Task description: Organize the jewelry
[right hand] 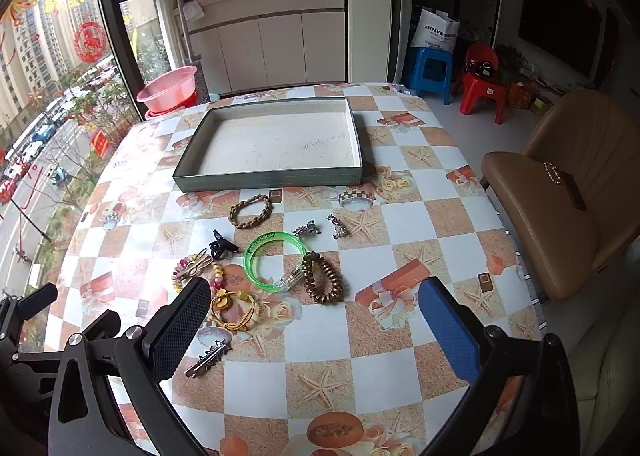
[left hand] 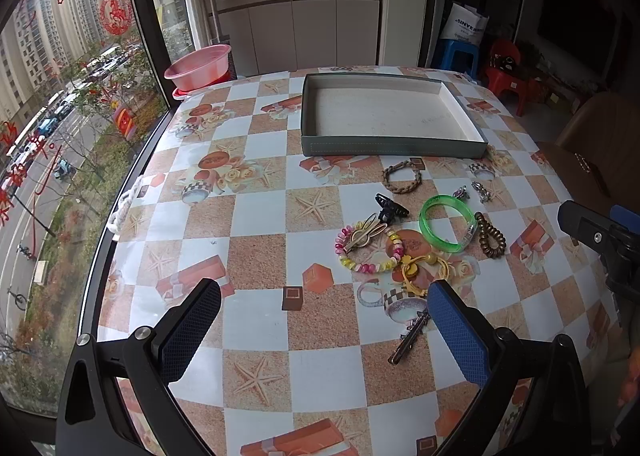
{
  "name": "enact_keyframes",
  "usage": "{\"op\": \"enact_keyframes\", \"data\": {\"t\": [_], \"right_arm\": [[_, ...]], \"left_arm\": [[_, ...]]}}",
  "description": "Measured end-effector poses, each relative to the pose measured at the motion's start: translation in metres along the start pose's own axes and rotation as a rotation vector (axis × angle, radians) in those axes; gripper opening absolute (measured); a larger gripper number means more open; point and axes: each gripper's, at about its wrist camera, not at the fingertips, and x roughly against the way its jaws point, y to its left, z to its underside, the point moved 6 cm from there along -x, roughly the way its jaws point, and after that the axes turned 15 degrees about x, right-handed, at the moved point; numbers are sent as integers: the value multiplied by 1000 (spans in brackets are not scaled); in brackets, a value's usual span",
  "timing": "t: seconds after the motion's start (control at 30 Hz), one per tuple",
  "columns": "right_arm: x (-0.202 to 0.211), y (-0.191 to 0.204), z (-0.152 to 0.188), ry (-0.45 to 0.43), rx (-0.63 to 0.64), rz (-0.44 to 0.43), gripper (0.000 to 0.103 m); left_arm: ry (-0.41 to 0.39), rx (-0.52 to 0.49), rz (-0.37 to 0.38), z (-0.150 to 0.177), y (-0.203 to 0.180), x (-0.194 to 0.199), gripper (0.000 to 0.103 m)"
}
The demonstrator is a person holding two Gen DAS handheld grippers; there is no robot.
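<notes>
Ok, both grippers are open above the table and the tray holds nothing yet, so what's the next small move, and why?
Probably lower the right gripper onto the bronze coil hair tie: it lies almost straight ahead between the open fingers. The tray sits beyond the pile. The left gripper has no piece between its fingers.

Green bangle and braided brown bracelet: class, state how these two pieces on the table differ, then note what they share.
The green bangle is smooth, translucent plastic; the braided brown bracelet is opaque and woven. The bangle looks the larger ring. The bangle touches the brown coil hair tie; the bracelet lies alone, nearer the tray. Both are closed rings lying flat on the table, outside the tray.
</notes>
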Motion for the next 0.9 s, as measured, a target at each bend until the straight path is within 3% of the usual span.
{"op": "enact_keyframes", "data": {"t": [0.9], "right_arm": [[-1, -1, 0, 2, -3, -1, 103]], "left_arm": [[15, -1, -6, 1, 4, -4, 103]]}}
